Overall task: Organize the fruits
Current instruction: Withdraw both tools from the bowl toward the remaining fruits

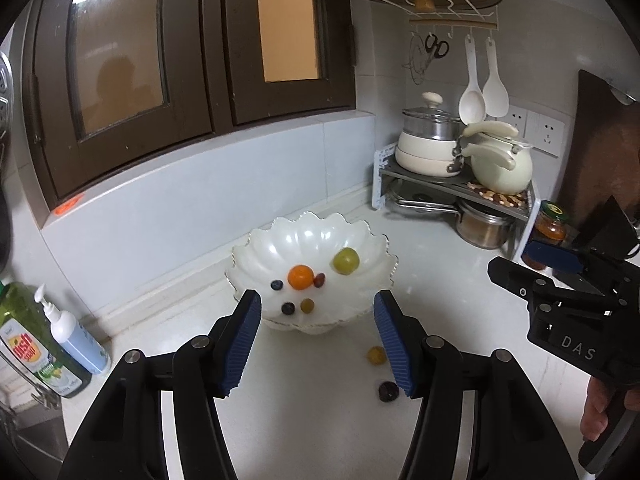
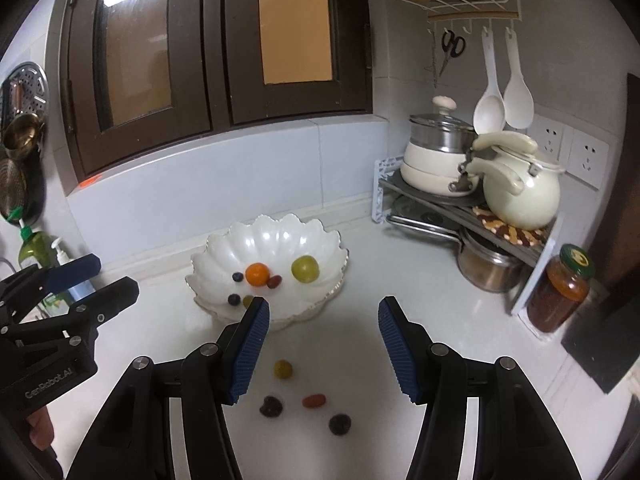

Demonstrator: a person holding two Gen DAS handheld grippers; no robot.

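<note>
A white scalloped bowl [image 1: 360, 240] [image 2: 216, 256] stands on the white counter and holds several small fruits: an orange one [image 1: 300, 277] [image 2: 257, 274], a green grape [image 1: 346, 261] [image 2: 305, 268], dark berries and a red one. Loose on the counter before it lie a yellow fruit [image 2: 283, 369] [image 1: 376, 355], a red-orange fruit [image 2: 313, 401] and two dark fruits [image 2: 271, 406] [image 2: 340, 424]. My left gripper [image 1: 318, 344] is open and empty, just in front of the bowl. My right gripper [image 2: 324, 348] is open and empty above the loose fruits.
A metal rack [image 2: 460, 208] with pots and a cream kettle [image 2: 520, 192] stands at the back right, with a sauce jar [image 2: 560, 292] beside it. Soap bottles [image 1: 48, 340] stand at the left by the sink. A tiled wall and a window lie behind the bowl.
</note>
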